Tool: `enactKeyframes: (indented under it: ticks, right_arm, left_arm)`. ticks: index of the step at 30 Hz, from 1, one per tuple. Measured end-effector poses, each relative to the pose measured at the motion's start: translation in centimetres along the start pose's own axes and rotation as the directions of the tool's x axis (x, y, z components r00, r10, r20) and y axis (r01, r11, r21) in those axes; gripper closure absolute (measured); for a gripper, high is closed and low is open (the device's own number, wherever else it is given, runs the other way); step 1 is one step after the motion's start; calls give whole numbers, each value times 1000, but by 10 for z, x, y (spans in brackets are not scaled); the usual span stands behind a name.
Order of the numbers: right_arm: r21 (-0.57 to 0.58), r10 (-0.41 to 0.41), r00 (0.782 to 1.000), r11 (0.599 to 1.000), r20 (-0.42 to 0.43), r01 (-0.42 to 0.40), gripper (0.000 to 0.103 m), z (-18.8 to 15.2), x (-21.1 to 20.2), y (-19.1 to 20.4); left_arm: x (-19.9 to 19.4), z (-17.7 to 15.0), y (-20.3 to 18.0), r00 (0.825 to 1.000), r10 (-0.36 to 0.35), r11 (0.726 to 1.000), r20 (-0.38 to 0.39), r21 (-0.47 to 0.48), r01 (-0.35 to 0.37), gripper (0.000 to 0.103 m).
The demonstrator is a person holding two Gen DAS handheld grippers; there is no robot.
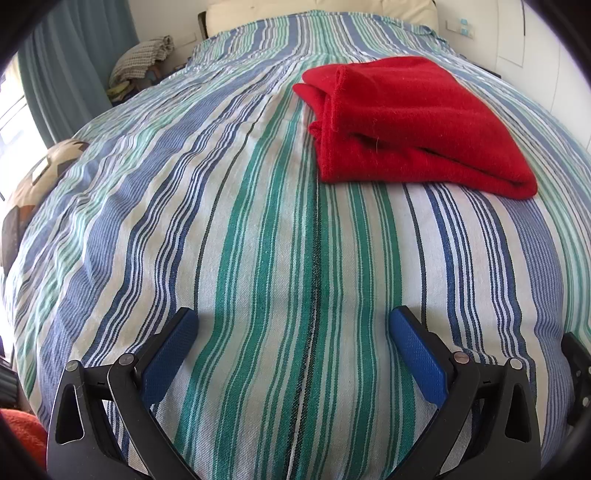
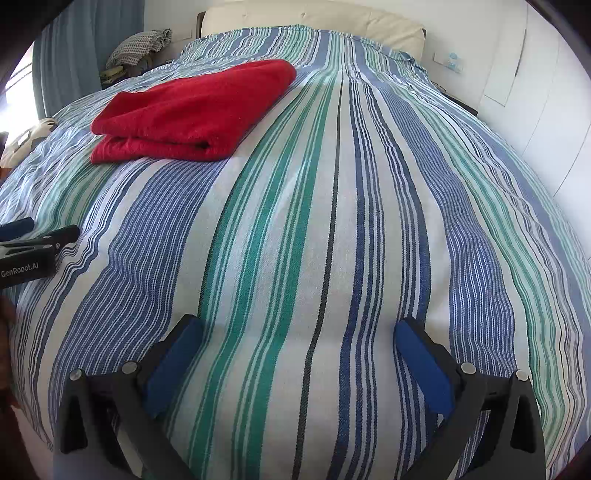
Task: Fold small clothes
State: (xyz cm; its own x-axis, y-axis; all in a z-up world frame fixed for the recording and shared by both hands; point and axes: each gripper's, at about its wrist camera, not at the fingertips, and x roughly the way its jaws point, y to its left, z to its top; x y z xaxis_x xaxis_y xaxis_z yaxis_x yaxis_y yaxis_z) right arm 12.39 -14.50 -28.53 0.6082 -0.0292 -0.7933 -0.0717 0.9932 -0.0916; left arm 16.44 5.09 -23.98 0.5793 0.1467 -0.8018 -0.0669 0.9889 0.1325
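A red knitted garment (image 1: 410, 125) lies folded in a thick stack on the striped bedspread (image 1: 258, 258), ahead and to the right in the left wrist view. In the right wrist view the same red garment (image 2: 192, 114) sits ahead to the left. My left gripper (image 1: 293, 321) hovers low over the bedspread, well short of the garment, open with nothing between its blue pads. My right gripper (image 2: 299, 332) is likewise open and empty over the stripes. The left gripper (image 2: 33, 240) also shows at the left edge of the right wrist view.
A cream headboard (image 2: 314, 22) stands at the far end of the bed. A checked cloth (image 1: 142, 59) is heaped on furniture at the back left, beside a blue curtain (image 1: 66, 81). A patterned cushion (image 1: 40, 177) lies at the left edge. White cabinet doors (image 2: 535, 92) line the right.
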Motion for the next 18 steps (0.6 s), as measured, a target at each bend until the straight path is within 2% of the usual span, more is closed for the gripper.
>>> enactKeyframes:
  ticks: [18]
  right_arm:
    - [0, 0, 1000, 1000, 1, 0, 0, 0, 0, 0]
  left_arm:
    - [0, 0, 0, 1000, 5, 1000, 1, 4, -5, 1]
